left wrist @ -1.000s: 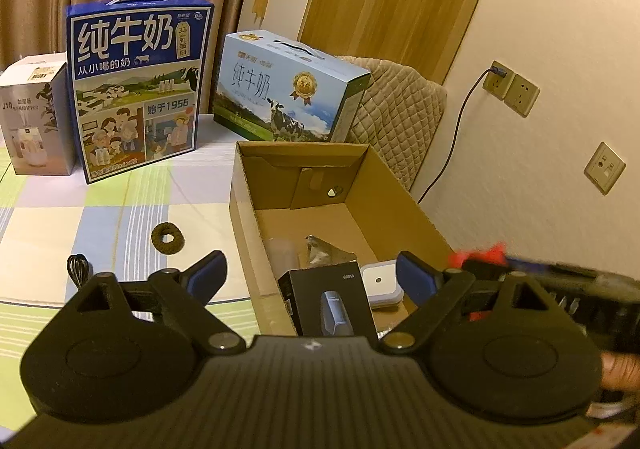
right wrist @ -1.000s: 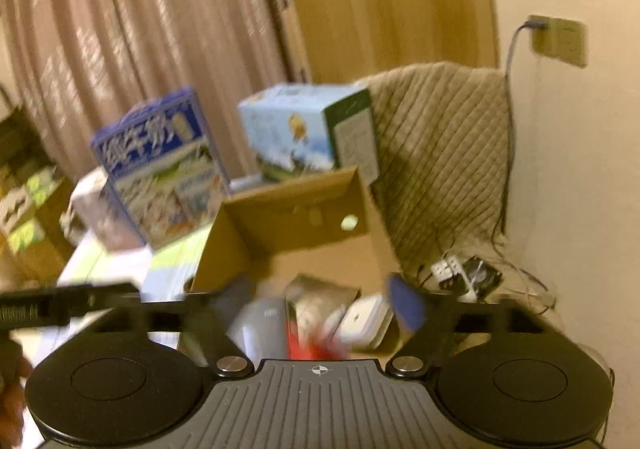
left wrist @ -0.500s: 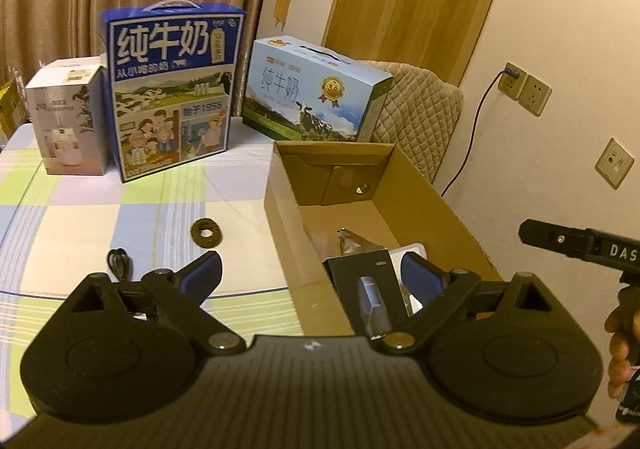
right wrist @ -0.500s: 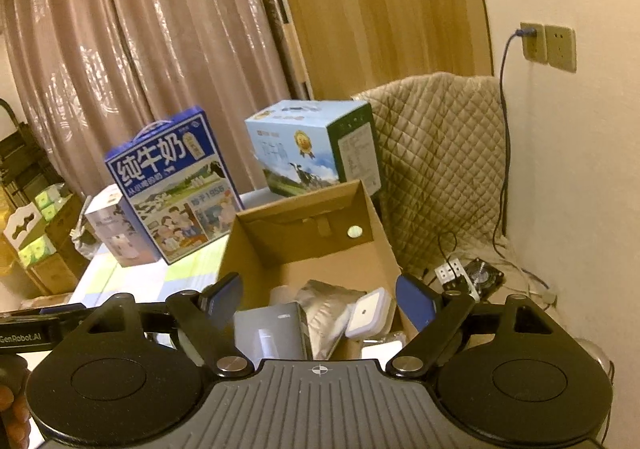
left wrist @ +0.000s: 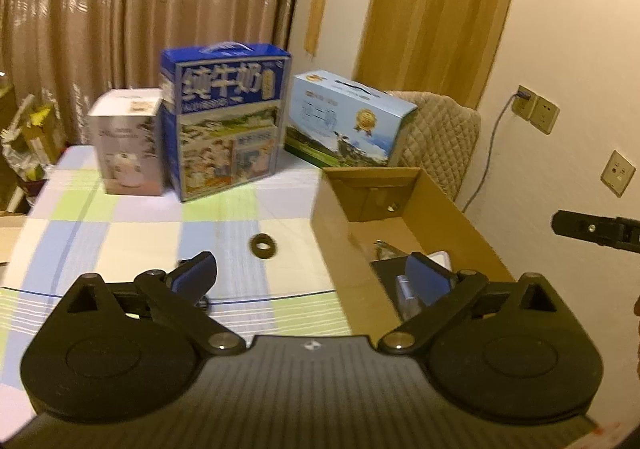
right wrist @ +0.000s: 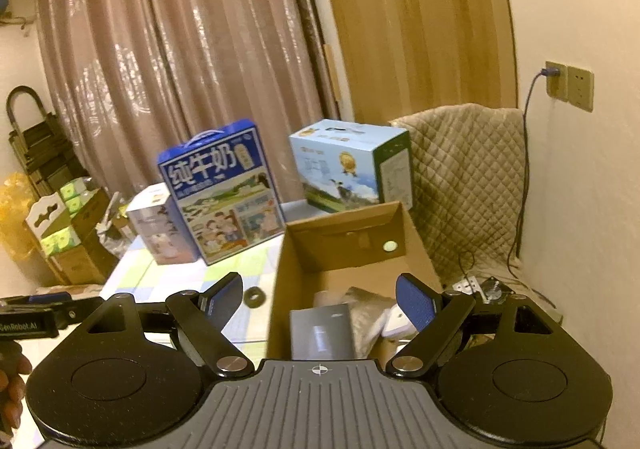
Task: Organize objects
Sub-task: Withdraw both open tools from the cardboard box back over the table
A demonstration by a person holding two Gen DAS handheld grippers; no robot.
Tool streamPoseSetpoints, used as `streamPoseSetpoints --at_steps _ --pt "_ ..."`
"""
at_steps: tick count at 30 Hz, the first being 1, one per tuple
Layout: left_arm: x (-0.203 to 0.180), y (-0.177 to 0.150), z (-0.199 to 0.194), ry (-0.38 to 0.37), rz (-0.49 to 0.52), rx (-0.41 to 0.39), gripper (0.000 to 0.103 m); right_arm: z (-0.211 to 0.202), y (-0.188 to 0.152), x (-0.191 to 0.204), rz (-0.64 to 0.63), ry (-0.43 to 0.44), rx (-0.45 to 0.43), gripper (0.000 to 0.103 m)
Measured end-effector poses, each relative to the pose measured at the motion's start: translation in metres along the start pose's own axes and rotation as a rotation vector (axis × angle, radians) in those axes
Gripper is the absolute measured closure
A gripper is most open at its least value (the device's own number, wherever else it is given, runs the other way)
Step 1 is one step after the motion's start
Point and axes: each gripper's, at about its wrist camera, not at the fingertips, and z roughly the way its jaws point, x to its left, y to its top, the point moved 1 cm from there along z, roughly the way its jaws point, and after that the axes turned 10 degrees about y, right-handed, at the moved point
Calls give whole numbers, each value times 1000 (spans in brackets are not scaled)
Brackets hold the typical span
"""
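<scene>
An open cardboard box (left wrist: pixel 352 225) (right wrist: pixel 340 249) stands on the table's right side. It holds a black box (right wrist: pixel 322 333), a crinkled bag (right wrist: pixel 370 311) and a white case (right wrist: pixel 394 323). A dark ring (left wrist: pixel 263 246) (right wrist: pixel 255 297) lies on the checked tablecloth left of the box. A black cable (left wrist: pixel 200 299) lies partly hidden behind my left finger. My left gripper (left wrist: pixel 316 275) is open and empty above the table's near edge. My right gripper (right wrist: pixel 320 299) is open and empty above the box's near end.
A dark blue milk carton (left wrist: pixel 226 121), a light blue milk carton (left wrist: pixel 348 121) and a white appliance box (left wrist: pixel 128 145) stand along the table's back. A quilted chair (right wrist: pixel 468 185) stands behind the box. Wall sockets (left wrist: pixel 536 113) with a cord are on the right wall.
Both grippers have drawn back and up from the cardboard box, and the left view has swung left over the tablecloth. Both stay open and empty.
</scene>
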Motion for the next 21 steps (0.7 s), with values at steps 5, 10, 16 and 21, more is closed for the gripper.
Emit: streamPoseSetpoints --at_steps 5,10,16,21 --pt "34 0 -26 52 -15 -28 1 -1 -5 24 -20 35 6 22" --pt "70 -4 -45 117 -26 -46 1 6 -14 49 -36 75 22 22" --pt "106 -21 -47 173 -58 -21 1 28 -35 73 -56 118 71 22" --pt "124 -39 -38 196 -66 11 1 52 -54 84 -62 133 109 22"
